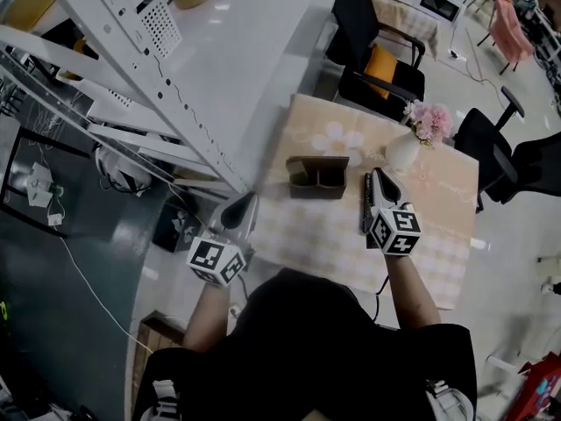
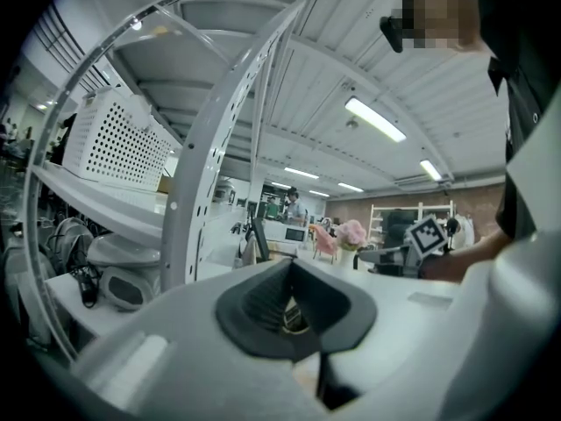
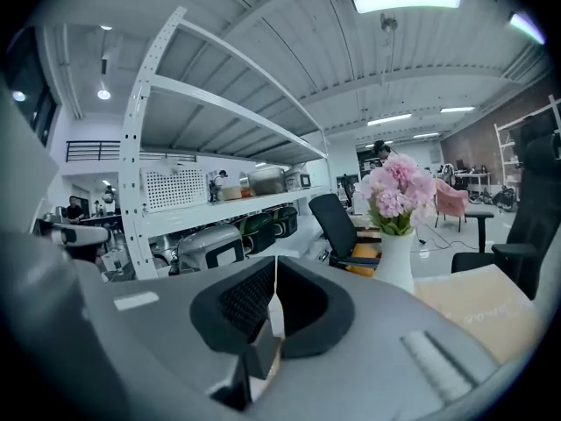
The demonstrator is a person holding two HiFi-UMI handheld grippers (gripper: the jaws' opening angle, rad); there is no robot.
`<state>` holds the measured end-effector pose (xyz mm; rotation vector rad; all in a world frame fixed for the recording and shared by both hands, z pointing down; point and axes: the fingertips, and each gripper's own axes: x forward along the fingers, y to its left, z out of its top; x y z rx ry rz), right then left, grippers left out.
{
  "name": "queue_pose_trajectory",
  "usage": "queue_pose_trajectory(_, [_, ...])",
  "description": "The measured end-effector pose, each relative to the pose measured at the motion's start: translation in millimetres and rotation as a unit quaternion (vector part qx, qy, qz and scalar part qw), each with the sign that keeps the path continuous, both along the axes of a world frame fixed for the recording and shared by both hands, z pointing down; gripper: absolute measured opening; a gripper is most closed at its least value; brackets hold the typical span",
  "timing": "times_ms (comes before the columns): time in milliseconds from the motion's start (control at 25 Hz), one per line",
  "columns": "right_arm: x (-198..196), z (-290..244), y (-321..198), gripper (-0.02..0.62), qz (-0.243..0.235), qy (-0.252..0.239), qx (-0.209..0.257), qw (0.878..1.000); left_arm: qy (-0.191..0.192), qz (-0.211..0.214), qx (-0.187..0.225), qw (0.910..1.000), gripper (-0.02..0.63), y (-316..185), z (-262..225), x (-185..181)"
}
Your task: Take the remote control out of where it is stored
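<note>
The remote control point(image 1: 366, 203), a slim dark bar, lies flat on the checked tablecloth, just left of my right gripper point(image 1: 379, 175) and parallel to it. That gripper hovers above the cloth with its jaws shut; the right gripper view shows the pads point(image 3: 263, 301) pressed together and nothing sticking out ahead of them. The brown two-pocket holder point(image 1: 317, 181) stands further left on the table, and both pockets look empty. My left gripper point(image 1: 238, 207) hangs off the table's left edge, shut and holding nothing.
A white vase of pink flowers point(image 1: 408, 143) stands at the table's far right, close ahead of the right gripper. A white metal shelf rack point(image 1: 131, 68) rises close on the left. Black office chairs point(image 1: 377, 51) stand beyond the table.
</note>
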<state>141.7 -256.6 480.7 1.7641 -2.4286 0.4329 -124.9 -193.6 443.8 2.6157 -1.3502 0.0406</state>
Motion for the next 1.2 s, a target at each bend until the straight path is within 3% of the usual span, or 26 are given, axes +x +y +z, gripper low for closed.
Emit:
queue_pose_trajectory(200, [-14,-6,3,0.006,-0.015,0.005,0.006,1.0,-0.007,0.005,0.001,1.0,0.002,2,0,-4])
queue_pose_trajectory(440, [-40,-7,2,0.006,-0.05,0.052,0.012,0.997,0.004,0.014,-0.01,0.9998,0.003,3,5,-5])
queue_pose_trajectory(720, [-81,2,1,0.048,-0.097,0.066,0.004,0.993,0.018,-0.01,-0.016,0.9997,0.003,8,7,-23])
queue_pose_trajectory(1200, [-162,43,-8,0.224,-0.139,0.077,-0.03,0.987,0.006,-0.034,-0.041,0.9986,0.003,17,24,-84])
